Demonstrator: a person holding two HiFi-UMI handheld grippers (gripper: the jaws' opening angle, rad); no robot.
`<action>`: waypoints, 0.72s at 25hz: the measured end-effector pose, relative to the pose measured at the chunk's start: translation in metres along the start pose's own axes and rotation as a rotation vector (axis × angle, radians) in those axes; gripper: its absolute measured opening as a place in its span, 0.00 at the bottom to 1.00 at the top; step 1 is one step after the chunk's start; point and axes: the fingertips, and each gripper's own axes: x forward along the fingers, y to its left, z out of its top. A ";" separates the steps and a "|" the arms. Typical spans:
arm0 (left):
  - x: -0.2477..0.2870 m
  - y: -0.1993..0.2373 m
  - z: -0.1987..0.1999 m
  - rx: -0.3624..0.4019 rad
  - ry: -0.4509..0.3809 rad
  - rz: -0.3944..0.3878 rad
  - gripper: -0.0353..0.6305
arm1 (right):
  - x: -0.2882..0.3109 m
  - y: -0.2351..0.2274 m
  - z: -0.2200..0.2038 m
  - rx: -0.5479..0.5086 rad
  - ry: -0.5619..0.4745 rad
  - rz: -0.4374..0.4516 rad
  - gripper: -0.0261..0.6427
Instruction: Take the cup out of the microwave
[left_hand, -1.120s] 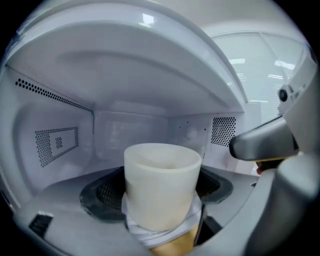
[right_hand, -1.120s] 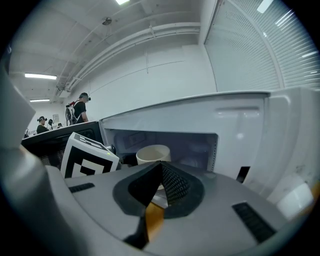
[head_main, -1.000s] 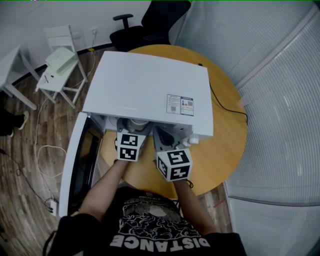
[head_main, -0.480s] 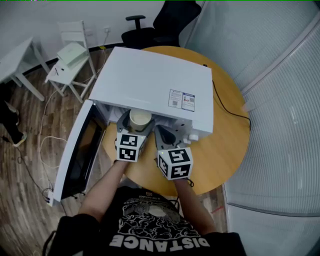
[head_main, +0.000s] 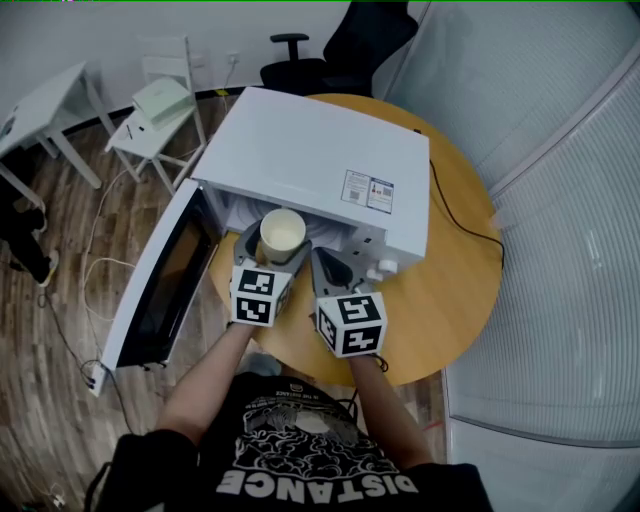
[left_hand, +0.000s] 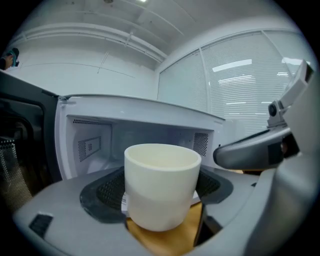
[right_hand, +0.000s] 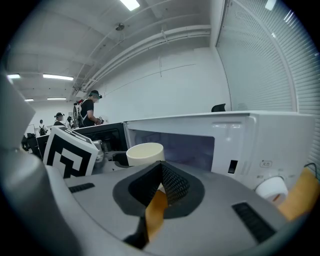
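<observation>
A white microwave (head_main: 320, 165) stands on a round wooden table (head_main: 450, 290), its door (head_main: 160, 280) swung open to the left. A cream, empty cup (head_main: 283, 231) hangs just in front of the open cavity, above the table's edge. My left gripper (head_main: 279, 243) is shut on the cup (left_hand: 161, 185), a pad on each side, with the lit cavity (left_hand: 100, 145) behind. To its right my right gripper (head_main: 333, 262) is shut and holds nothing; in the right gripper view its jaws meet over the table, and the cup (right_hand: 145, 152) shows to the left.
A black cable (head_main: 462, 215) runs over the table at the right. A black office chair (head_main: 340, 55) stands behind the microwave, and a white chair (head_main: 165, 105) and white desk (head_main: 40, 110) stand at the left. Blinds (head_main: 560, 180) close the right side. Two people (right_hand: 90, 110) stand far off.
The cup has come out from under the microwave's top edge and toward me in my left gripper. The right gripper has stayed beside it.
</observation>
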 end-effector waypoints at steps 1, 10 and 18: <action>-0.004 -0.002 0.000 -0.002 -0.003 0.002 0.70 | -0.002 0.002 -0.001 -0.003 -0.001 0.006 0.06; -0.046 -0.008 0.001 -0.009 -0.013 0.049 0.70 | -0.020 0.019 -0.004 -0.029 -0.021 0.041 0.06; -0.073 -0.013 -0.004 -0.025 -0.014 0.083 0.70 | -0.033 0.032 -0.012 -0.049 -0.026 0.073 0.06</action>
